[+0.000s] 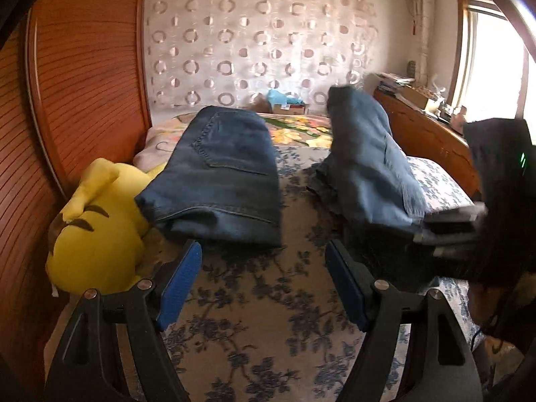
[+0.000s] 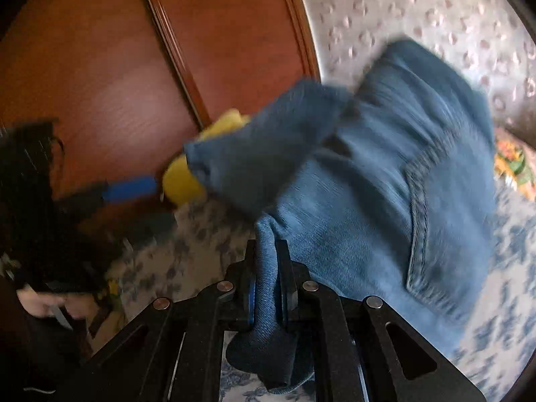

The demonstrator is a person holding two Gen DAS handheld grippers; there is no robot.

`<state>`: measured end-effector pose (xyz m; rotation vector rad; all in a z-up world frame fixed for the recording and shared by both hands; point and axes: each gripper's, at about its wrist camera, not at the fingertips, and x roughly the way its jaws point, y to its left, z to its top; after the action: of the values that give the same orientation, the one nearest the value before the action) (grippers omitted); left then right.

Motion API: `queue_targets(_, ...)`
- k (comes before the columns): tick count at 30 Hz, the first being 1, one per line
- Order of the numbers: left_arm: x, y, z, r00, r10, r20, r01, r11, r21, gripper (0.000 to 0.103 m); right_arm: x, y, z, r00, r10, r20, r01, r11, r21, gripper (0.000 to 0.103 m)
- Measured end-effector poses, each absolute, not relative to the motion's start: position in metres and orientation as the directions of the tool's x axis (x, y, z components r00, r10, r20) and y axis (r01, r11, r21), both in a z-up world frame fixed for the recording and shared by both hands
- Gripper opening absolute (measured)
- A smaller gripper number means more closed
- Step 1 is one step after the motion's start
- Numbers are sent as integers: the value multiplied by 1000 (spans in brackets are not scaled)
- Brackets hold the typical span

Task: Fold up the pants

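The bed (image 1: 254, 328), covered by a blue-flowered spread, stood against a reddish wooden headboard (image 1: 87, 77), with a ring-patterned curtain (image 1: 248, 40) at the far side. On the spread's far left lay a folded pair of dark jeans (image 1: 217, 174), just beside a yellow plush toy (image 1: 97, 227) that rested against the headboard. The left gripper (image 1: 264, 261) hovered near that folded pair, its blue-padded fingers (image 1: 182, 284) spread wide and grasping nothing. To the right, the lighter pants (image 2: 385, 174) were lifted off the spread, bunched and blurred. The right gripper (image 2: 266, 268) was clenched on a fold of their denim, which hung down between its fingers. A wooden dresser (image 1: 425, 134) stood far right beneath a bright window (image 1: 492, 63).
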<state>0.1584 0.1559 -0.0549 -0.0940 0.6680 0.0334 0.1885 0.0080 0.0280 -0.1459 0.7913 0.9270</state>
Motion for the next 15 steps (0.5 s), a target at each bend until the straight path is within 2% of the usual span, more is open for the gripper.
queue_targets(2,161,156,-58,783,0,-622,-65,994,-83,77,188,9,21,332,651,-683,-767,608,206,14)
queue_targets(4,163,158,-57,783,-4,-622,-61,995,-83,77,189,8,27,320,659,-681,-774,596,213,23)
queue_targets(6,166,153,-57,783,-12,-621,-51,995,-84,77,185,5,40,324,657,-680,-780,593,202,37)
queue_targets(11,175,140,-55,792,-40,-610,-19,996,-90,77,187,-31,79,439,659,-612,-759,636,140,46)
queue_targets(15,186,126,-59,780,-90,-619,22,993,-117,77,210,-58,88,559,584,-588,-681,729,76,51)
